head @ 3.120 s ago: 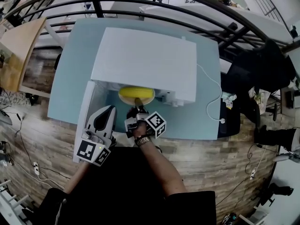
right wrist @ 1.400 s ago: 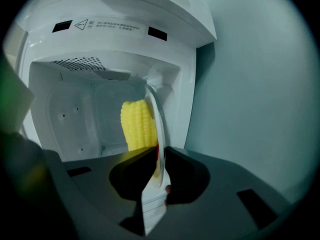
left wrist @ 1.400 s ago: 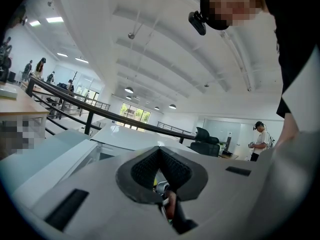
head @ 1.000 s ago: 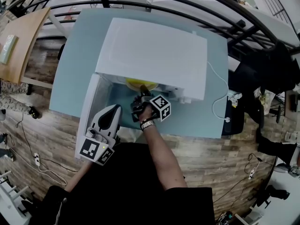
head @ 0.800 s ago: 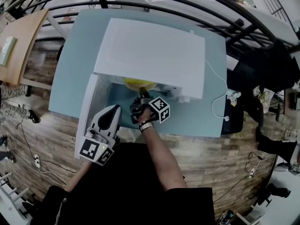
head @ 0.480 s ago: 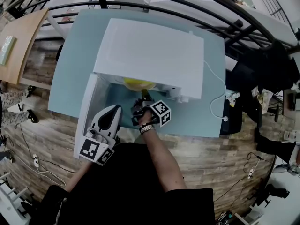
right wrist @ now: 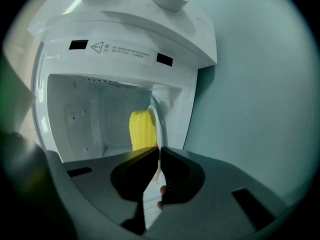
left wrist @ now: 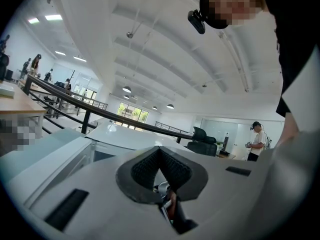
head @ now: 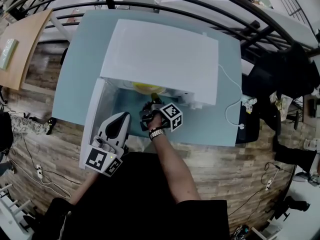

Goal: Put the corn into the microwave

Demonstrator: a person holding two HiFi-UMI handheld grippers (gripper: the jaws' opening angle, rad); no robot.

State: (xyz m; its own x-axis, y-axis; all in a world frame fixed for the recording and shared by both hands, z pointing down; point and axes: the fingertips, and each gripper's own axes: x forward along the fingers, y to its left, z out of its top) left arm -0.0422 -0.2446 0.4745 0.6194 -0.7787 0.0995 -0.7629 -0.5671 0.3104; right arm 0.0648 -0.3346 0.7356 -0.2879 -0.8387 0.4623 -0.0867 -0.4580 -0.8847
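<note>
Right claw (right wrist: 158, 148) pinched shut on a thin white dish rim (right wrist: 159, 118) at the microwave (right wrist: 125, 29) mouth. Warning-triangle label (right wrist: 120, 50) above the cavity, print too small to read. Corn (right wrist: 142, 129) is inside, just past my tips, beside that rim. Left claw (left wrist: 159, 150) closed, empty, near the open door (head: 96, 109). Blue worktop (right wrist: 250, 109) to one side.

microwave (head: 160, 59): glossy white plastic | table (head: 75, 69): smooth matt blue | floor (head: 45, 154): wood planks | corn (right wrist: 141, 129): bumpy | plate (right wrist: 156, 115): glossy smooth rim

The person wears black clothes (head: 135, 194) and a wristwatch (head: 156, 133).
</note>
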